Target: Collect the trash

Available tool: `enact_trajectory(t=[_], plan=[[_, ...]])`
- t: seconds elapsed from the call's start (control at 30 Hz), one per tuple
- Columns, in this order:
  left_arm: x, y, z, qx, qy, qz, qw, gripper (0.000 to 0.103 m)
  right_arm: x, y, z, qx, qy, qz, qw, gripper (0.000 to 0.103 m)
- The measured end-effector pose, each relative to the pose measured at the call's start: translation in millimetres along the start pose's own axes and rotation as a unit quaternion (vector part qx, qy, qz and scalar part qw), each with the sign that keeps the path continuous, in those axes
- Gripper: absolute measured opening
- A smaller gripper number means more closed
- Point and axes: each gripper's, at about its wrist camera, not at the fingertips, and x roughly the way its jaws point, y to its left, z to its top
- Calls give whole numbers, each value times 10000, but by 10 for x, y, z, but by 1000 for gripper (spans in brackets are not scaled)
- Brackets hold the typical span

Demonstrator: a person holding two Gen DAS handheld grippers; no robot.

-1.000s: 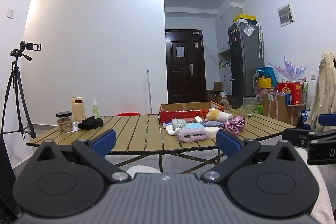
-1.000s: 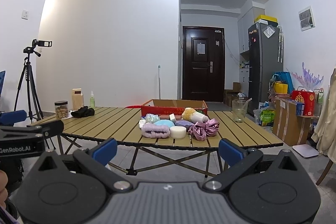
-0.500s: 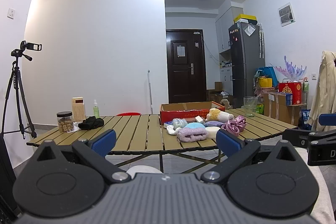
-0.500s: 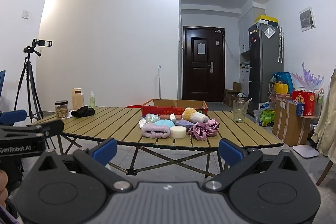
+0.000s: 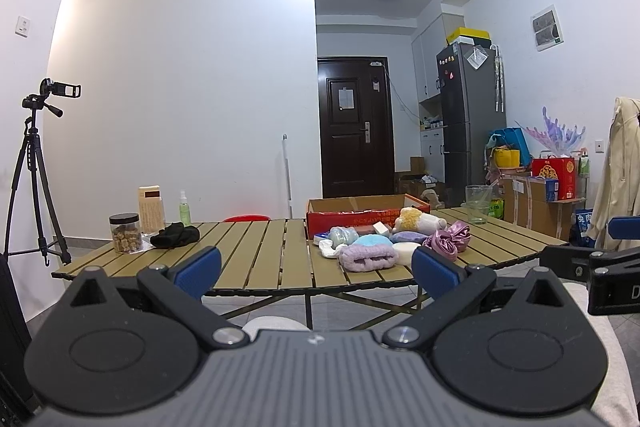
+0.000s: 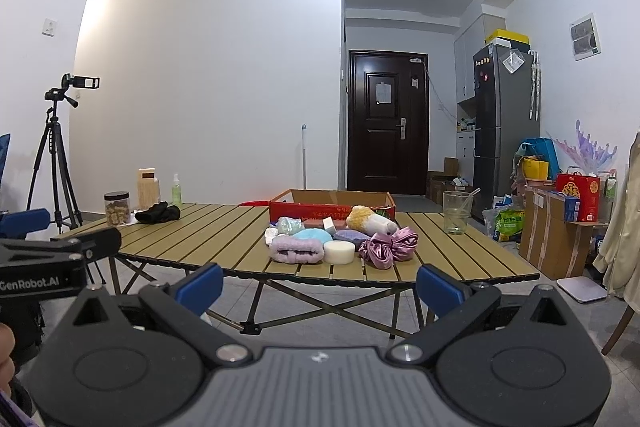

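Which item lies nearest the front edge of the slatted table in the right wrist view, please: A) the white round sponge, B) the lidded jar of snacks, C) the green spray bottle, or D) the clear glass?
A: the white round sponge sits at the near side of the pile, close to the slatted table front edge, while the clear glass, jar and green spray bottle stand farther back.

red box [image 6: 332, 207], tan slatted table [image 6: 200, 227]
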Motion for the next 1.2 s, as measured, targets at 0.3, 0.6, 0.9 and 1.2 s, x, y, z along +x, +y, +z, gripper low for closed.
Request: enact_trajectory(t=[0.3,0.6,0.9,1.2], plan=[[-3,16,8,-6,-4,12,10000,103,5,-5,5,15,-6,-10,10000,103],[6,27,14,-4,-1,25,10000,103,8,-38,9,68,14,24,10000,103],[286,57,53,-6,35,83,10000,103,224,-102,58,99,50,25,9999,103],[1430,173,155,-165,520,-329,9980,103,1151,-515,178,372,330,-78,9987,103]])
